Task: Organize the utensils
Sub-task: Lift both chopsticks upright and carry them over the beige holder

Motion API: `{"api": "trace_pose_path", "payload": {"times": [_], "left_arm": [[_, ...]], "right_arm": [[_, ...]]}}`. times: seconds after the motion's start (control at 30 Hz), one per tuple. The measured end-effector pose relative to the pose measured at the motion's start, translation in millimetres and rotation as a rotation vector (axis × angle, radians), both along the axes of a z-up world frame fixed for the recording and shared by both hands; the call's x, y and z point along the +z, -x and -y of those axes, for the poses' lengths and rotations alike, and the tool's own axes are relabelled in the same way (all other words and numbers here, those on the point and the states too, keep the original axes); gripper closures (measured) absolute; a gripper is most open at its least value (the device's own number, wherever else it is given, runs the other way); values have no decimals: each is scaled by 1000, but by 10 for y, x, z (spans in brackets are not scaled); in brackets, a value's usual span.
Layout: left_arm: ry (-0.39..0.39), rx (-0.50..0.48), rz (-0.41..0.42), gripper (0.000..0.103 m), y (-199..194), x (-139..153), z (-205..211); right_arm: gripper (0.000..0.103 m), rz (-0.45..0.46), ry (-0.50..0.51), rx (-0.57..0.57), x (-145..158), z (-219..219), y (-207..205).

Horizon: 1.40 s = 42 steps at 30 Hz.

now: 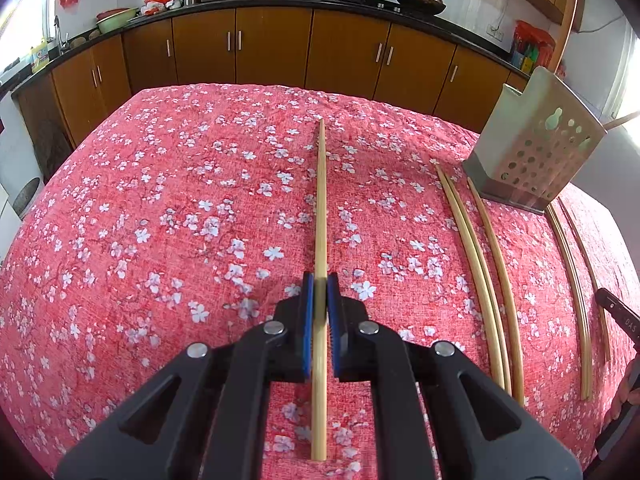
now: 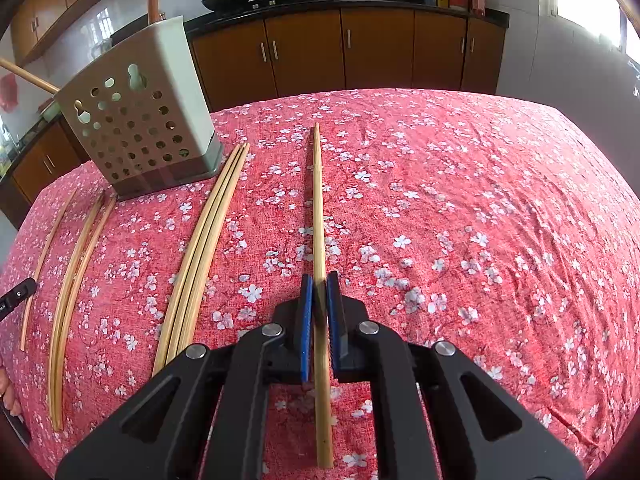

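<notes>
Chopsticks clamped in each level, forward-pointing tool.

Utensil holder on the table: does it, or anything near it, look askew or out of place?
Yes: the perforated utensil holder seems to lean rather than stand straight, though fisheye distortion may exaggerate this. Loose chopsticks lie on the tablecloth beside it. Each gripper, left gripper and right gripper, clamps one chopstick.
</notes>
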State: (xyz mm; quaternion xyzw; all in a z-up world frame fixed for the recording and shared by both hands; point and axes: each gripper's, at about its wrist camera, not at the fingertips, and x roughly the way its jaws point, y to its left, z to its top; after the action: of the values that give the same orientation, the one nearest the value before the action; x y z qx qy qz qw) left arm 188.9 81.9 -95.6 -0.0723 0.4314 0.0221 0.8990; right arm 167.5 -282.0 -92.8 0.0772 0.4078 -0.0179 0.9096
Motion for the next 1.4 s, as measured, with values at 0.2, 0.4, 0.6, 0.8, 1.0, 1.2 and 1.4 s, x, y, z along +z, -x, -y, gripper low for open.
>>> {"api": "trace_pose_path", "payload": {"times": [0.2,0.4,0.6,0.8,1.0,1.2,1.4], "left_arm": [[8,2,1,93,14,10,-4],[12,3,2,93,13,10,-9],[19,-4,4,93,17,16,-14],[-16,-20,-1,93,98,32,57],[-39,-36,-5,94,196,41,107],[-57,-57,7,95,212,128,129],[-19,-50,116,95,296,503,61]], "right_arm": [[95,1,-7,-2,2,7,8],[94,1,-12,-2,3,10,4],[94,1,-17,-3,5,8,4],[94,-2,15,6,11,-48,78],[95,-1,0,19,22,-41,191],[95,35,-26,0,155,46,259],[95,149,-37,-22,550,141,408]]}}
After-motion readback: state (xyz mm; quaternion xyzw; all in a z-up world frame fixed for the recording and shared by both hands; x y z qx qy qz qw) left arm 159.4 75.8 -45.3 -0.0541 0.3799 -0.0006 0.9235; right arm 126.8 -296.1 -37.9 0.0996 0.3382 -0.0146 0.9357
